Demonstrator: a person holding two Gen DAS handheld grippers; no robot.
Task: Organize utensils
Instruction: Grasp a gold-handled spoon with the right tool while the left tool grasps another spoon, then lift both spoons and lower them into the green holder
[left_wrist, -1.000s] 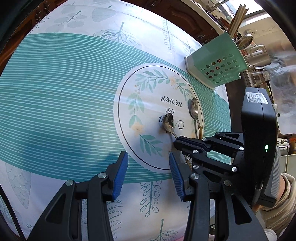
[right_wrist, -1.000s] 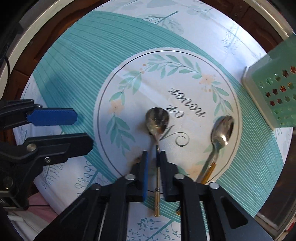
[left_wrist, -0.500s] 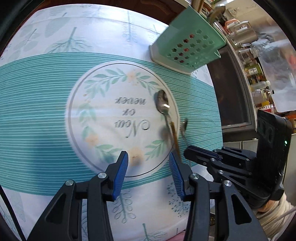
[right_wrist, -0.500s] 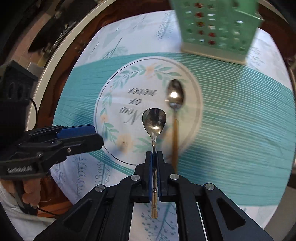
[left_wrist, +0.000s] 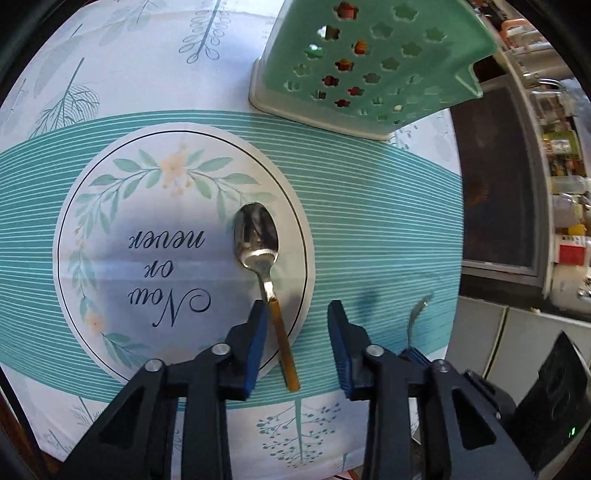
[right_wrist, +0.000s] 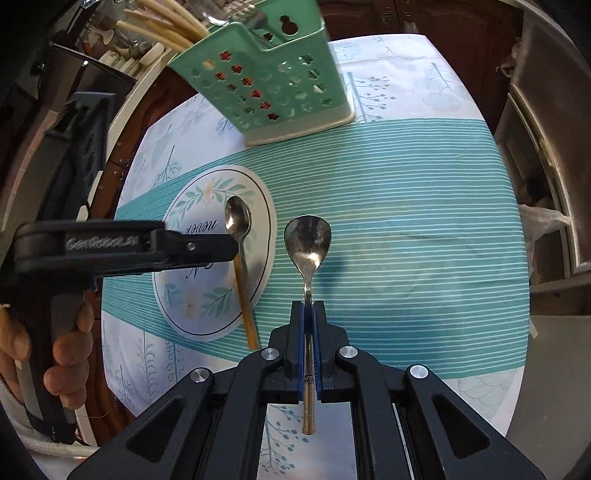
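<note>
Two spoons in play, one per gripper, so I log each view in turn.

Left wrist view: a second ago the left gripper (left_wrist: 295, 325) stood wider over the printed circle with two spoons ahead of it. Now only the gold-handled spoon (left_wrist: 266, 273) lies on the tablecloth (left_wrist: 369, 206), bowl on the printed circle, handle running back between the blue pads. The jaws are closing, with the handle between them near the left pad (left_wrist: 255, 343); I see no pinch yet, so I count the spoon as not gripped. The green utensil holder (left_wrist: 369, 66) now fills the top of the view, far nearer than before. This suggests both hands have travelled toward the drop-off side.

Right wrist view: the right gripper (right_wrist: 308, 332) is clamped tight on the second spoon (right_wrist: 307, 251), pads pressing the neck, bowl forward, gilt handle end sticking out behind. A second ago that spoon lay flat on the circle; now it is carried clear of the cloth, its shadow falling on the striped band. Pickup done; delivery to the holder (right_wrist: 273, 85) is what remains.

Cross-check: only this view shows the holder's open top and the pale handles already standing in it, plus the person's hand (right_wrist: 59, 354) on the left tool. Only the left view shows the pad-to-handle gap; here the left gripper's body (right_wrist: 147, 247) hides that contact.
</note>
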